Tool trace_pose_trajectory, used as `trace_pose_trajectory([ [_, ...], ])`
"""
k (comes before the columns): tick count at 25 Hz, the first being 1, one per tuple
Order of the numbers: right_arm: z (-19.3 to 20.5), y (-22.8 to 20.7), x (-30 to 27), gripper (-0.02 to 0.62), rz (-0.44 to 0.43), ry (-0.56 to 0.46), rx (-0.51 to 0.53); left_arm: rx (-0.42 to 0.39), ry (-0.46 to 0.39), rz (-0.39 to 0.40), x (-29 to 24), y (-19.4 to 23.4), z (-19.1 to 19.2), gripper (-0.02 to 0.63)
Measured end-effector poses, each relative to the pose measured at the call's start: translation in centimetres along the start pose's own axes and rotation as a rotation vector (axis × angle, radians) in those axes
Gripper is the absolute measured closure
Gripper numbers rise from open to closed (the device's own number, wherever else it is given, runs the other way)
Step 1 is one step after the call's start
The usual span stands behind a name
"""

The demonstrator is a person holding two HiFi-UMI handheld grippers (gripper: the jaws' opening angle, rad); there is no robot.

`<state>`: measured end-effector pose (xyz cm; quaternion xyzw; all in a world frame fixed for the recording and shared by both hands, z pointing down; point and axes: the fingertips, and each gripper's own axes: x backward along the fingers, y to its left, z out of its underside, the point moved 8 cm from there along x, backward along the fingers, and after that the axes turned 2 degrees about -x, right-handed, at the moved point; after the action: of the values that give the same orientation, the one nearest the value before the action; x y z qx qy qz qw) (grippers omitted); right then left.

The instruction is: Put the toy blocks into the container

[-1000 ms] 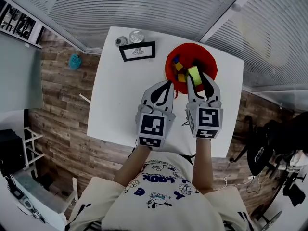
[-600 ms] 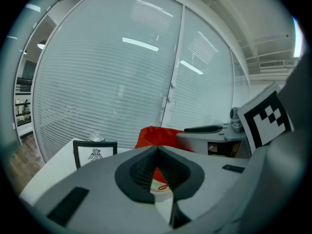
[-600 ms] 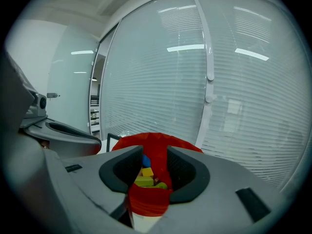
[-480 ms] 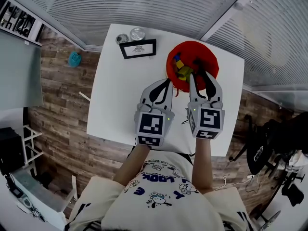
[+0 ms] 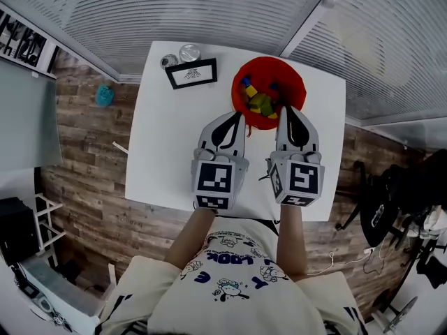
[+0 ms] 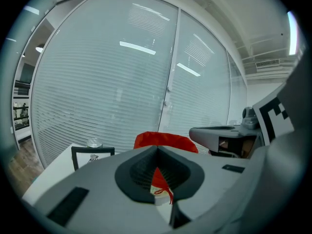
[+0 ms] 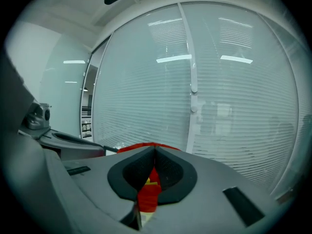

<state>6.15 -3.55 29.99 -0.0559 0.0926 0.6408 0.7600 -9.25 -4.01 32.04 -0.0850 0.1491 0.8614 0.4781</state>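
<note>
On far right of white square surface (image 5: 167,145), red soft-sided round container (image 5: 297,86) sits mouth up. Yellow, green and blue toy blocks (image 5: 258,105) lie jumbled inside, with no shared axis. Left tongs (image 5: 239,117) pressed together, empty. Right tongs (image 5: 285,112) just snapped closed, empty, tips over near rim.

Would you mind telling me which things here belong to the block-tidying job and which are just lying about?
Job:
red container
blocks inside it

Lying about:
frame
clear round thing
darker one
teal thing
</note>
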Motion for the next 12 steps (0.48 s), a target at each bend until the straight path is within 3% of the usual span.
trace_pose_trajectory([
  [12,-0.8,0.5,2.4,0.575,0.017,-0.053,-0.052,-0.034,-0.024,0.032,0.4,-1.6,-0.9,0.574],
])
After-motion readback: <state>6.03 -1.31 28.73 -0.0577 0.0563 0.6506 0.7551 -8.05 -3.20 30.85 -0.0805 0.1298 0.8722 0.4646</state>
